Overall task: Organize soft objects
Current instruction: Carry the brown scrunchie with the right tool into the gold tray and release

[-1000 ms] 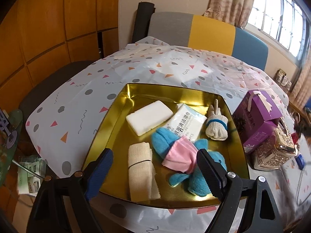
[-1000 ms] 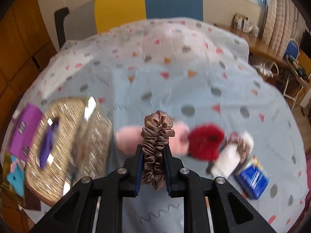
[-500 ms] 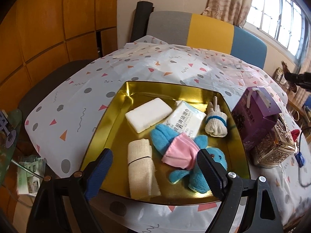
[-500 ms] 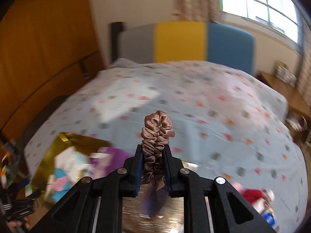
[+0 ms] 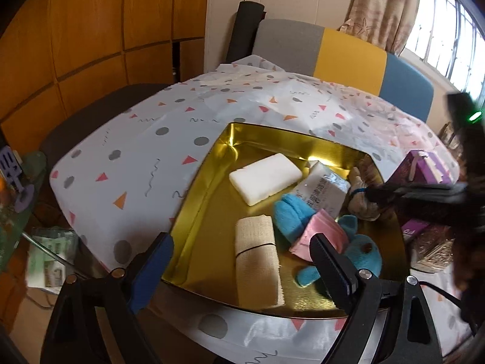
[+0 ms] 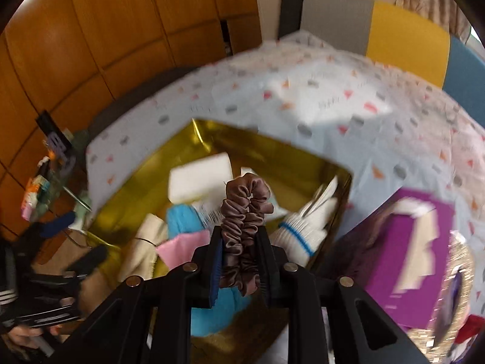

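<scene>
A gold tray on the patterned tablecloth holds a white sponge, a wrapped tissue pack, a beige bandage roll, a blue plush toy, a pink cloth and a white glove with a blue band. My left gripper is open and empty at the tray's near edge. My right gripper is shut on a brown satin scrunchie and hovers over the tray; it enters the left wrist view from the right.
A purple box and a glittery gold container stand right of the tray. A grey, yellow and blue chair back is behind the table. Wood panelling and a cluttered side shelf are on the left.
My right gripper has swung left with the scrunchie, from over the tablecloth to above the gold tray, and now shows in the left wrist view. My left gripper has barely moved.
</scene>
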Available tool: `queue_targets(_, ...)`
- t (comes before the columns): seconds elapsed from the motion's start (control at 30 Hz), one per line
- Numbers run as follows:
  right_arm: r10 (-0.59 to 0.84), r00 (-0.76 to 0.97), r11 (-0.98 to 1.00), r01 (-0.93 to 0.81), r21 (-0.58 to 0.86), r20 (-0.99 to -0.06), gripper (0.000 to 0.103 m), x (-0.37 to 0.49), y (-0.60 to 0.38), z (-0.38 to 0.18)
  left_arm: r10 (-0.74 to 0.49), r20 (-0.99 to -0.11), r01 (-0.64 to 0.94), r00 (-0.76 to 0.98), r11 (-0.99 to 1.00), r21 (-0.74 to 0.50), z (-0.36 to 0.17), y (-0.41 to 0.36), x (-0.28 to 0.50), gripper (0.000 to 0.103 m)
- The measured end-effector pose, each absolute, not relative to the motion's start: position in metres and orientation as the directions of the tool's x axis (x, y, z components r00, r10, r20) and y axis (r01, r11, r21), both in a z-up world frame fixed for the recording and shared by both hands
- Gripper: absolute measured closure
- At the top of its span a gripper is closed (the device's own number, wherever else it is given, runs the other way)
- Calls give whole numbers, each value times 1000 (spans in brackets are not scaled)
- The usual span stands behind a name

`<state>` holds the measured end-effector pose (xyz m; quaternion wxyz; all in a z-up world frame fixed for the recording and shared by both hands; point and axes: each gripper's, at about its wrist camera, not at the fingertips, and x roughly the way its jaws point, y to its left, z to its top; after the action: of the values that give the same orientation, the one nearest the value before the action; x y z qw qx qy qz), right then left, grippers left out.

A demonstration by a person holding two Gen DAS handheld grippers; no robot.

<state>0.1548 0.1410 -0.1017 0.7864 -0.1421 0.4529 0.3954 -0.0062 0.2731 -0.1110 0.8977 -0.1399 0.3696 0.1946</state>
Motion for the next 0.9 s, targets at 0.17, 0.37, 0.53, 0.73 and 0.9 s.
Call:
queue_targets(0.17,457,227,679,-714,172,-860,68,164,149,-138,206,-724,-424,659,896,-131,-113,269,-4,11)
queue_targets(0.37,459,264,692,-706,154,-848,62,156,138,-129,198,-715,-397,670,910,-120,-109,262,-2,11)
queue_targets(0.53,479,326,690,-714,121,-815,62,145,126,-108,199,-706,-381,679,918,-108,-104,256,-3,11)
queue_targets(0.73,507,371,682,-724,99,-778,62,131,111,-87,195,-696,-355,691,931,-91,-97,246,-3,11)
queue_targets(0.9,509,429,692,-719,59,-746,62,117,87,-69,186,-693,-326,697,942,-75,-93,234,-2,11)
